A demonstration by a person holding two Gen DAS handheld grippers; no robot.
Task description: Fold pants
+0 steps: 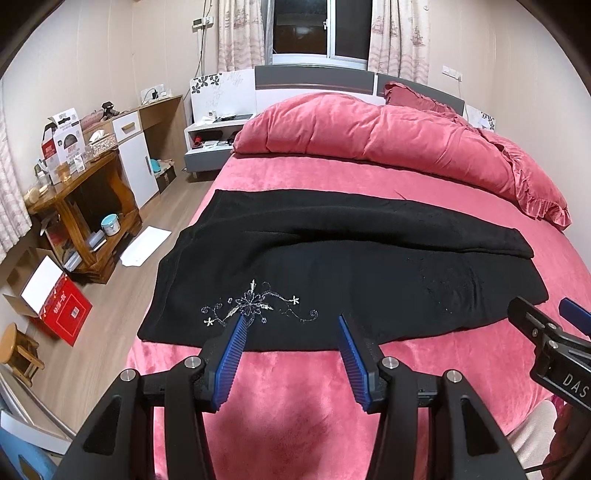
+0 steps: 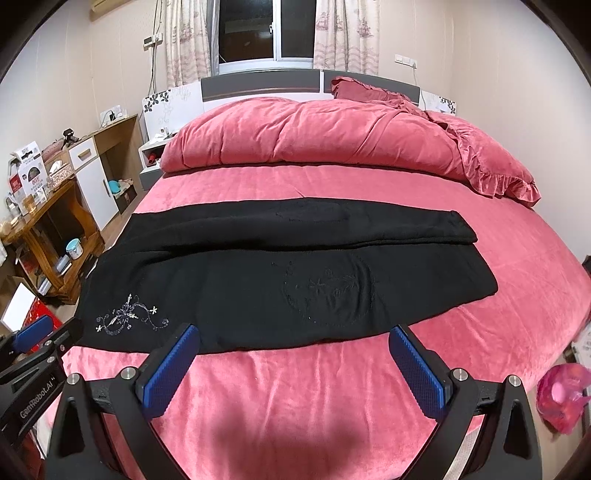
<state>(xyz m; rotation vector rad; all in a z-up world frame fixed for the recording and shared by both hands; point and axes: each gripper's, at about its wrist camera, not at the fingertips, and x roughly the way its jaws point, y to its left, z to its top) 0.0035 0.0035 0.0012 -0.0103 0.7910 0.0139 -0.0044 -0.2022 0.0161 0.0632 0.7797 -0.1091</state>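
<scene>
Blue ribbed pads [image 1: 232,363] closest to lens, both sets spread apart, nothing between them: left gripper [image 1: 291,319] released, right gripper [image 2: 293,328] released too, both angled down over the near edge of the bed. Tips of left gripper overlapping the near hem of the black pants [image 1: 332,273] in view; actual contact not clear. Same for the right, tips at the hem, contact unclear. Pants laid flat crosswise on the pink bed cover [image 2: 295,391], stretched left to right, one leg lying alongside the other with a lengthwise seam between them. Silver floral embroidery [image 1: 255,304] near the left end, just ahead of the left pad; fainter dark stitched motif [image 2: 328,291] toward the middle-right. Right gripper's body peeking in at the right edge of the left view, left gripper's at the left edge of the right view, so side by side. Beyond the pants, bunched pink duvet [image 1: 354,129] across the head of the bed, ruffled pillow [image 2: 369,90] against the grey headboard [image 1: 314,75]. Left of bed: wooden side table [image 1: 77,206] cluttered with boxes, red carton [image 1: 62,310] on the floor, white nightstand [image 1: 210,144]. Dark window [image 2: 247,29] with patterned curtains behind the headboard.
</scene>
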